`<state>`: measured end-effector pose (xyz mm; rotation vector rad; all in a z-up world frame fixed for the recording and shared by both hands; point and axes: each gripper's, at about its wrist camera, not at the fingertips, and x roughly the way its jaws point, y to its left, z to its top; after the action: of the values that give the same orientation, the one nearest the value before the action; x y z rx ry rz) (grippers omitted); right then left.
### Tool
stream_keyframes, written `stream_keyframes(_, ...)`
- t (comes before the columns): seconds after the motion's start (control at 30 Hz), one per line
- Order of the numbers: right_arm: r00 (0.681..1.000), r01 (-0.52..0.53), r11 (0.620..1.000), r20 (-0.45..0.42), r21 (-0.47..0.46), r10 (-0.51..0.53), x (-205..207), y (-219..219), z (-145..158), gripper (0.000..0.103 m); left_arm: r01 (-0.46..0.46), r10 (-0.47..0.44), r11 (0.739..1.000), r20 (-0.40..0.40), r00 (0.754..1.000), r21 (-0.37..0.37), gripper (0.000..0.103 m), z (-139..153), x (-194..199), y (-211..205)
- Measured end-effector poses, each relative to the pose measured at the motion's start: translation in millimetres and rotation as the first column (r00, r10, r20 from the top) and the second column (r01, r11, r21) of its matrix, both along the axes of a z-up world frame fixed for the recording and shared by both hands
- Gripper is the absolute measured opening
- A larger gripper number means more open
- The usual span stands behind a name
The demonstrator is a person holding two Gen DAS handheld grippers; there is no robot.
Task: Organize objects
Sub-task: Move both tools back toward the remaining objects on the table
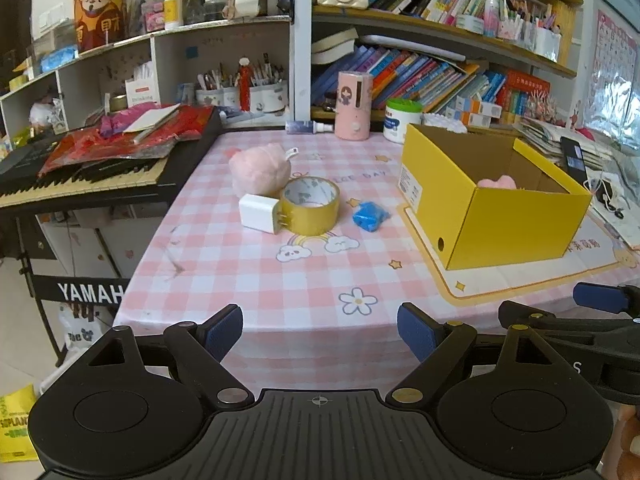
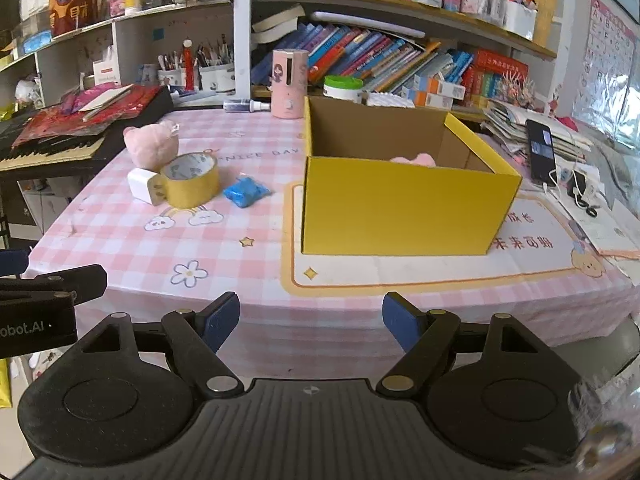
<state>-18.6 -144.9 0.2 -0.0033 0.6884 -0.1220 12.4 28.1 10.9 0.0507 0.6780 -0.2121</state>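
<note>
**Four items loose, one boxed**

Nearest: left gripper and right gripper, both spread wide and empty, short of the table edge. Farther on, loose on the checked cloth: one blue packet, one tape roll touching one white charger, one pink plush behind. To the right, one yellow box with one pink item inside. Judged barely begun, four left to box

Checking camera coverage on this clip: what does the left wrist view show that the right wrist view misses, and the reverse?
Only the left wrist view shows the YAMAHA lettering on the keyboard stand. Only the right wrist view shows the yellow box's whole front wall. Both show the tape roll, white charger, blue packet, pink plush, and open, empty grippers.
</note>
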Motion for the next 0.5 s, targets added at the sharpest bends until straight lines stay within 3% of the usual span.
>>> stream_keyframes(0.5,0.999,-0.021,1.0,0.024,-0.019,0.022,11,24,8,0.079,-0.004,0.005,1.0,0.031,0.999,-0.023,0.087,5,7,24)
